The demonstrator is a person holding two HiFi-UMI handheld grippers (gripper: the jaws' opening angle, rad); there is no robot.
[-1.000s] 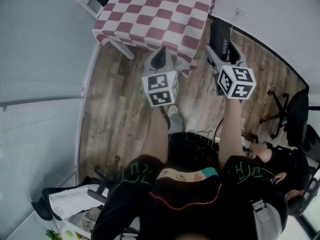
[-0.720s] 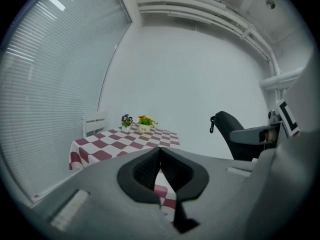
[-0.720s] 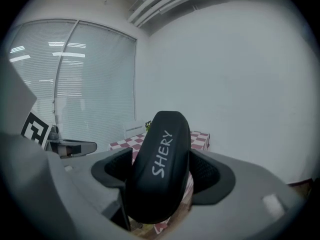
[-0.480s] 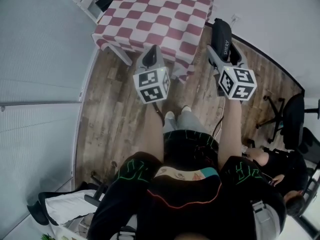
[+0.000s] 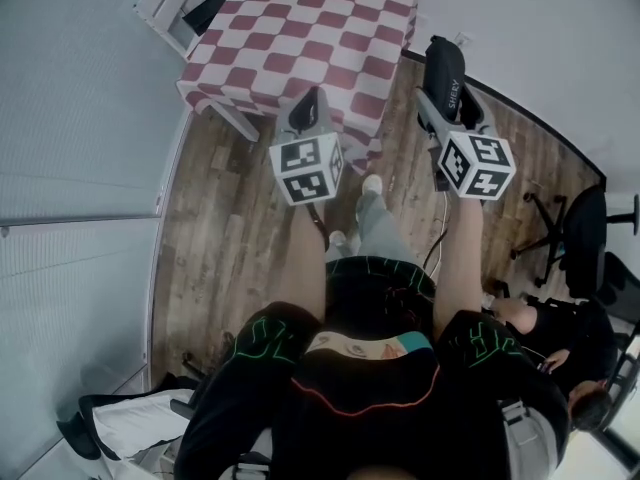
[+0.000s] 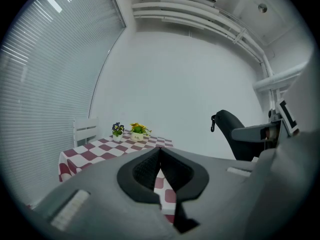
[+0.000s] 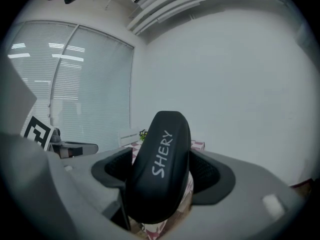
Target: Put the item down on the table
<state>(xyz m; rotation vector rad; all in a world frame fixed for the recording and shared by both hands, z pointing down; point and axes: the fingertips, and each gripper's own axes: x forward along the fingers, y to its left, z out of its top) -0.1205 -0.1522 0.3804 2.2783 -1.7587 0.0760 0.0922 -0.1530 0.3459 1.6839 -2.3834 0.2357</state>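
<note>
A black oblong case (image 5: pixel 445 68) printed "SHERY" stands up between the jaws of my right gripper (image 5: pixel 447 108), which is shut on it above the wooden floor, just right of the table's near corner. In the right gripper view the case (image 7: pixel 161 169) fills the gap of the right gripper (image 7: pixel 162 176). The table (image 5: pixel 300 38), under a red-and-white checked cloth, lies ahead. My left gripper (image 5: pixel 315 98) hovers over the table's near edge. Its jaws meet at the tip with nothing between them, and the left gripper (image 6: pixel 160 151) points across the cloth.
Two small flower pots (image 6: pixel 131 131) stand at the table's far end, beside a white chair (image 5: pixel 175 3). The white wall runs close on the left. A black office chair (image 5: pixel 585 238) and a seated person (image 5: pixel 560 338) are at the right. Cables trail on the floor.
The person has stepped towards the table, so more of it and the flower pots now show. Both grippers keep their hold and height; the left one has shifted slightly.
</note>
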